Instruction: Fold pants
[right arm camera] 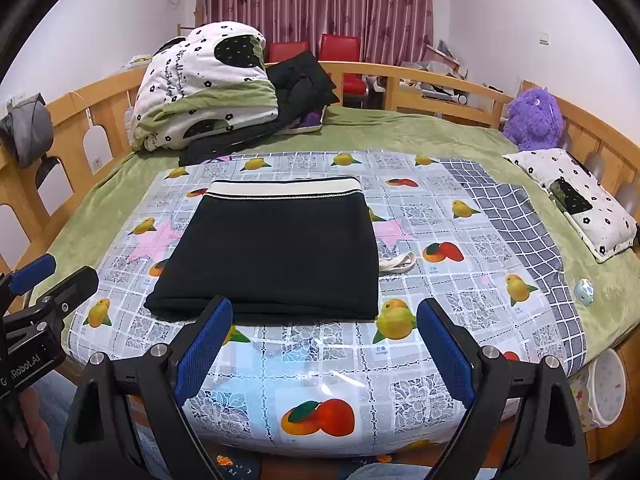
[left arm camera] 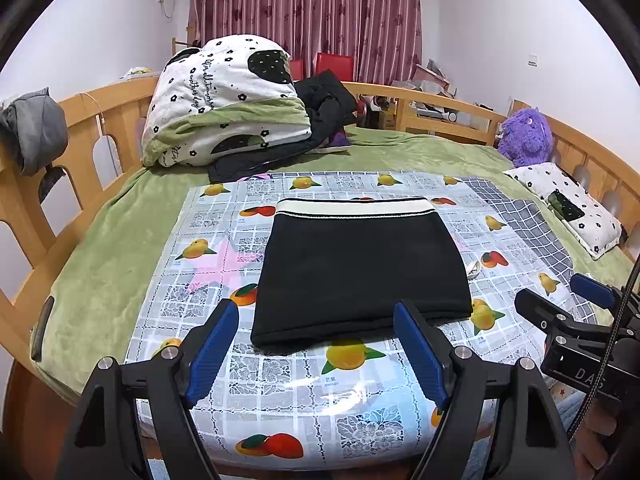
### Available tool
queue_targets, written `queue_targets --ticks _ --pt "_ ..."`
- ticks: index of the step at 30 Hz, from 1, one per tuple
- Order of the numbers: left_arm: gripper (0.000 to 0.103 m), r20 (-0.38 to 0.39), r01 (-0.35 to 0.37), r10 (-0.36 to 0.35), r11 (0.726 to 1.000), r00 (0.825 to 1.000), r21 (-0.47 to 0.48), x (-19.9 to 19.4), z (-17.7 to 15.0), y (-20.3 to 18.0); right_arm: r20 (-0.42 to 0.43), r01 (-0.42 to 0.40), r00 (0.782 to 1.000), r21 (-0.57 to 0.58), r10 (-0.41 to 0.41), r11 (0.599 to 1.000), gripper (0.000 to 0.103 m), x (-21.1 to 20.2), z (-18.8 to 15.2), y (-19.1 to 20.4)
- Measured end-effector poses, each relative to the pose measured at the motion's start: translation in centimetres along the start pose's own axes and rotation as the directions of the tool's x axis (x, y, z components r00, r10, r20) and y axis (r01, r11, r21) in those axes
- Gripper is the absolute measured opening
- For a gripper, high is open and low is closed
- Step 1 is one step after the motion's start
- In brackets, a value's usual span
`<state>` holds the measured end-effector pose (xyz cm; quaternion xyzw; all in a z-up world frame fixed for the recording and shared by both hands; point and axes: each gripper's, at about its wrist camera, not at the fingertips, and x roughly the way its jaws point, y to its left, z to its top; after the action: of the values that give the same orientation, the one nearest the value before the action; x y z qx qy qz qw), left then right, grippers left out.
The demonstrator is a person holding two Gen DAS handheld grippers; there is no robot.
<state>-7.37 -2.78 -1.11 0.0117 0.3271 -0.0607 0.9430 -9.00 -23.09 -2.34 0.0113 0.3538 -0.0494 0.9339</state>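
Observation:
The black pants (left arm camera: 360, 272) lie folded into a flat rectangle on the fruit-print plastic cloth (left arm camera: 288, 392), with the white waistband (left arm camera: 356, 206) at the far edge. They also show in the right wrist view (right arm camera: 276, 252). My left gripper (left arm camera: 316, 320) is open and empty, just short of the pants' near edge. My right gripper (right arm camera: 324, 316) is open and empty, near the pants' front right corner. The right gripper also shows at the right edge of the left wrist view (left arm camera: 560, 300), and the left gripper shows at the left edge of the right wrist view (right arm camera: 52, 276).
The cloth (right arm camera: 320, 380) covers a green bed (left arm camera: 96, 264) with wooden rails. A folded quilt (left arm camera: 224, 100) and dark clothes are at the back. A purple plush toy (left arm camera: 524, 132) and a pillow (left arm camera: 568, 204) lie at the right. A small white scrap (right arm camera: 400, 262) lies beside the pants.

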Motion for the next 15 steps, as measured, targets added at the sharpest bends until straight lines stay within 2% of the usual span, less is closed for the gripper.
queue_targets --ticks 15 --pt "0.079 0.001 -0.002 0.002 1.0 1.0 0.001 -0.02 -0.03 -0.18 0.001 0.0 1.0 0.008 0.0 1.0 0.092 0.0 0.16 -0.22"
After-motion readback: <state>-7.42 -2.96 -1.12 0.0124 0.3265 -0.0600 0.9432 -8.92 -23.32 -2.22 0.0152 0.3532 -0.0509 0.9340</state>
